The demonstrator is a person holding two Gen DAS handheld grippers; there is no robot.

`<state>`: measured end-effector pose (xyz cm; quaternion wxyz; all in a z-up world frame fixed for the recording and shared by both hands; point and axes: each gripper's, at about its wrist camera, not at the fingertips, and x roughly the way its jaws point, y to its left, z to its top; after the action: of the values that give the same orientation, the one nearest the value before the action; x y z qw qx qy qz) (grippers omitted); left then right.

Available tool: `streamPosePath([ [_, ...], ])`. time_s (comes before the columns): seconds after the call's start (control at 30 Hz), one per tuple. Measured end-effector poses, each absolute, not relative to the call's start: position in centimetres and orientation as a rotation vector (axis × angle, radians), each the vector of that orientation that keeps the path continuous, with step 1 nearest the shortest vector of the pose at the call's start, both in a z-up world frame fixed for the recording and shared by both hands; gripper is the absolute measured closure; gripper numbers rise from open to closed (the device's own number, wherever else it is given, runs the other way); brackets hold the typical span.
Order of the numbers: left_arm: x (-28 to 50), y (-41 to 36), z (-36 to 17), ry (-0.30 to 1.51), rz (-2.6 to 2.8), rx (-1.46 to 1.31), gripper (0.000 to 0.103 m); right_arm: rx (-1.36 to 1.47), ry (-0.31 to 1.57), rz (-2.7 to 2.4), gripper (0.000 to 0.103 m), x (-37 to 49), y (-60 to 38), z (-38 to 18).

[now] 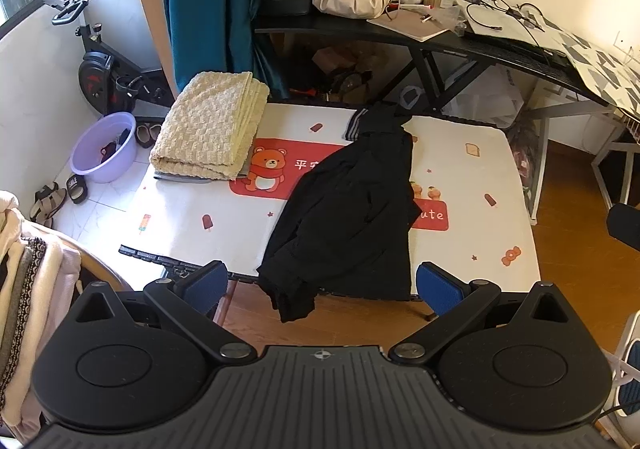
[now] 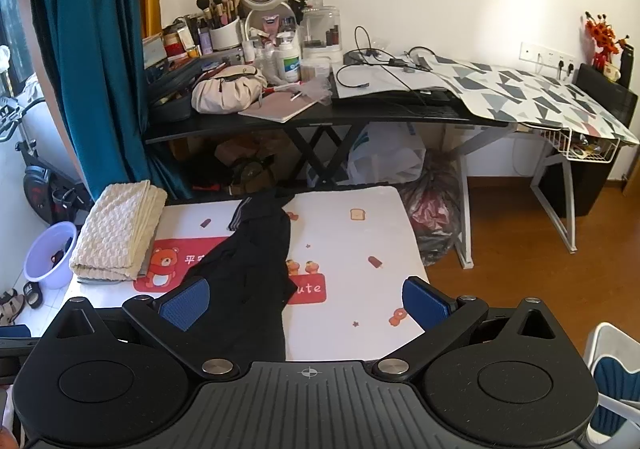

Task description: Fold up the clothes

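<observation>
Folded cream towel (image 1: pixel 210 125) at table's (image 1: pixel 472 185) left. Black garment (image 1: pixel 352 209) crumpled mid-table, near edge overhanging. Left gripper (image 1: pixel 322 281) and right gripper (image 2: pixel 306 303) spread, holding nothing. Step: approach. Next: pinch garment's edges, spread flat.

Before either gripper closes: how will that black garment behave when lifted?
Probably floppy: the black garment lies rumpled, one end drooping over the table edge. Likely light, thin fabric. A single pinch would probably let it sag and bunch.
</observation>
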<state>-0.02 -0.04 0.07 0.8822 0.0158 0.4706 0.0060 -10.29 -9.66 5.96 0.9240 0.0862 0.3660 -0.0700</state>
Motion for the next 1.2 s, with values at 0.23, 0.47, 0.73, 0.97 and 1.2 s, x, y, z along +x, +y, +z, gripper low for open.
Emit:
streamPosePath([
  [0.23,-0.09,-0.19,0.31,0.986,0.004,0.018,0.001,0.170,0.749,-0.136,0.001,-10.44,-9.30,6.03],
  [0.47,0.25,-0.48,0.55,0.987,0.007,0.027,0.001,0.170,0.750,-0.129,0.001,-9.97,-9.51,6.46],
  [0.73,-0.04,-0.45,0.42,0.989,0.001,0.024,0.001,0.176,0.755,-0.131,0.001,-10.20,-9.38,6.43],
  [0.97,-0.06,-0.49,0.29,0.989,-0.008,0.031,0.001,0.181,0.757,-0.135,0.001,-10.07,-9.26,6.33],
  [1.2,0.11,-0.50,0.12,0.999,-0.012,0.026,0.001,0.192,0.754,-0.142,0.001,-10.24,-9.52,6.15],
])
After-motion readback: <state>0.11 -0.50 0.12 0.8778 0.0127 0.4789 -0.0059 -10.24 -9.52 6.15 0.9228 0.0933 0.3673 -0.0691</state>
